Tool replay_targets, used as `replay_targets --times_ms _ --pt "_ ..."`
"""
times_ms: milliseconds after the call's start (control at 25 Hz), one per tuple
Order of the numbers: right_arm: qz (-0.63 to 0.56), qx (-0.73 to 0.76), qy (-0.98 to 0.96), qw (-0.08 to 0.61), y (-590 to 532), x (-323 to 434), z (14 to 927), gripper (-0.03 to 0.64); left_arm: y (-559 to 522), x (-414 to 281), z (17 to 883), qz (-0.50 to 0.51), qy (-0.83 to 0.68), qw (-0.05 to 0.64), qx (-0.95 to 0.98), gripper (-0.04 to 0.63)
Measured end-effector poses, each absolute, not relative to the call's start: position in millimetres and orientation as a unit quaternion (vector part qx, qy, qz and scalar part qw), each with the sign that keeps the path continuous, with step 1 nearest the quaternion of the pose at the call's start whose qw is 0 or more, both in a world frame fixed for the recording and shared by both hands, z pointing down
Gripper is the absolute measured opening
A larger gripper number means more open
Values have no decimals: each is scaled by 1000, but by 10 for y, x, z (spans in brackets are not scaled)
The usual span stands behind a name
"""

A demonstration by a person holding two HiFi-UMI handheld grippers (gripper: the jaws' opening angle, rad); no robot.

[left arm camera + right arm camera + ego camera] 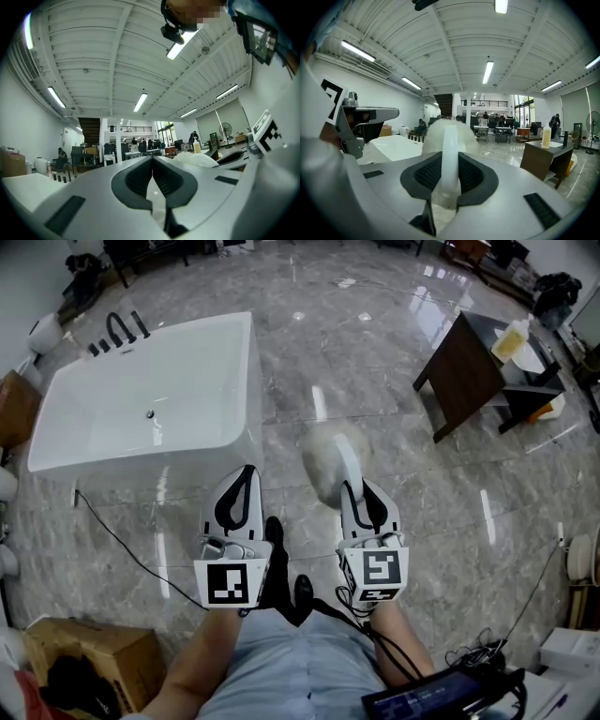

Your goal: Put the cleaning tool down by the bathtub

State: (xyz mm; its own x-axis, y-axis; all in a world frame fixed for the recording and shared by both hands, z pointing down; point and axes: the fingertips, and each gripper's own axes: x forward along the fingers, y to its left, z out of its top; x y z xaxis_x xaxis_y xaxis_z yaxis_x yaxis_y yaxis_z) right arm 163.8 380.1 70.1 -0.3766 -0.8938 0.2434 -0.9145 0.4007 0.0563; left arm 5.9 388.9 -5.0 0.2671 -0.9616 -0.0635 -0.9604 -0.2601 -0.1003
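Brush [323, 460] in right tongs [361, 489] — seemingly clear of bathtub [250, 381].

I can read no words, labels, brands or numbers in any view; nothing I see carries legible print.

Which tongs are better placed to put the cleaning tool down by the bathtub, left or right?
Right. The right tongs are shut on the white handle of the cleaning tool, its fluffy head out in front. The left tongs are shut and empty, though nearer the bathtub.
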Motion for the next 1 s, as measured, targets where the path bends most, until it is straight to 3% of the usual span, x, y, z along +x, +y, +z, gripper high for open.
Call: replay_targets --times_ms 1000 --pt "65 558 -814 148 1246 645 1079 97 1157 -925 343 -16 586 31 -809 17"
